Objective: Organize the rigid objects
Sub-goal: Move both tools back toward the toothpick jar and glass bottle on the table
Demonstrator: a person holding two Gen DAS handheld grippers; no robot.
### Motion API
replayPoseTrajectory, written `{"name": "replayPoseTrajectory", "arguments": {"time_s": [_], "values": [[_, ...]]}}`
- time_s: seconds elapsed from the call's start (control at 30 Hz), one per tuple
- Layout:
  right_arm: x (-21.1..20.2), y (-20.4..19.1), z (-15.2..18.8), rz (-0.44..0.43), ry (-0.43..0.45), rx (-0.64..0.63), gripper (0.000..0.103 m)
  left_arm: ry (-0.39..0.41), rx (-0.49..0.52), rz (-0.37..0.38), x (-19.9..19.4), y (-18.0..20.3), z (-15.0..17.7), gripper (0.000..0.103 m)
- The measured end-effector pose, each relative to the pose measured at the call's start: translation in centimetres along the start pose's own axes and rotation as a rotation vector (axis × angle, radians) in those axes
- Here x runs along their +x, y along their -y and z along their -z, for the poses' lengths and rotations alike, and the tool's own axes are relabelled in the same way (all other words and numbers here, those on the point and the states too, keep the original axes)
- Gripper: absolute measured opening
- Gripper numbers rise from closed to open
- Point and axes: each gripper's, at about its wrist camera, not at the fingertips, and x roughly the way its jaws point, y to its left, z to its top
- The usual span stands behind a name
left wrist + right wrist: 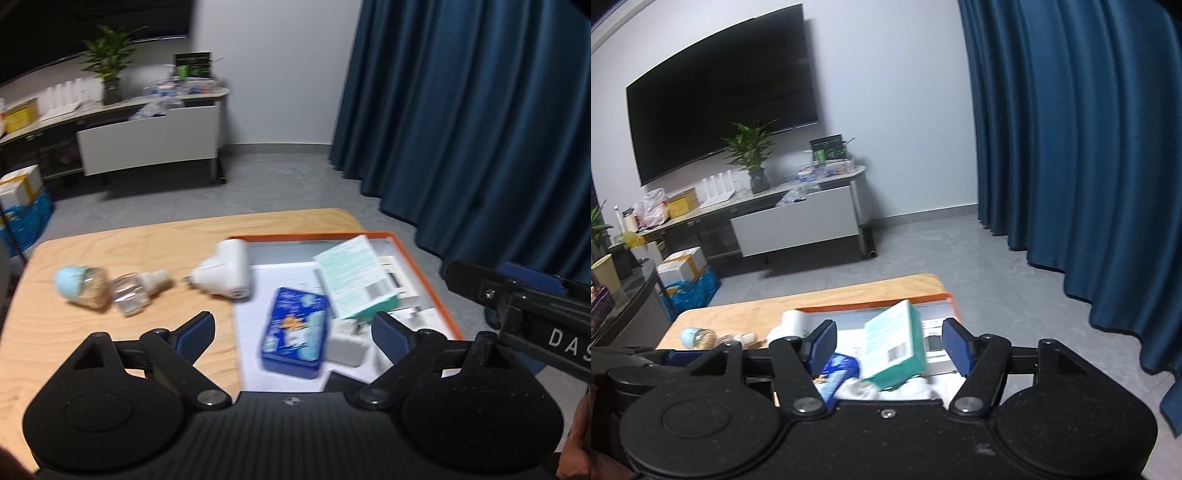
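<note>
An orange-rimmed box (424, 264) sits on the right of the wooden table (110, 247). Inside it lie a blue tin (291, 332), a tilted teal carton (352, 280), a white adapter (347, 345) and small white boxes (400, 282). A white plug-in device (225, 273) leans at the box's left rim. Left of it, a jar with a pale blue lid (83, 286) and a clear bottle (135, 291) lie on their sides. My left gripper (293, 319) is open above the tin. My right gripper (889, 330) is open around the teal carton (894, 343), its pads clear of it.
Blue curtains (480, 129) hang close on the right, past the table's edge. Across the grey floor stands a low cabinet (794, 225) with a plant (751, 155), under a wall screen (720, 92). Cartons and a blue bag (689, 280) sit on the floor at left.
</note>
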Motion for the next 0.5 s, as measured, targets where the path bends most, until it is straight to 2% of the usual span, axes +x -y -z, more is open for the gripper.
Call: {"name": "replayPoseTrajectory", "arguments": {"time_s": [0.3,0.5], "values": [[1.4,-5.1,0.8,-0.09,-0.058,-0.064,0.077,0.023,-0.103,-0.096,-2.7,-6.1,1.1,0.095],[2.8,-8.5,1.6,-0.148,-0.099,-0.106,0.077,0.005,-0.16,-0.166,-3.3,-9.8,2.1,0.095]]}}
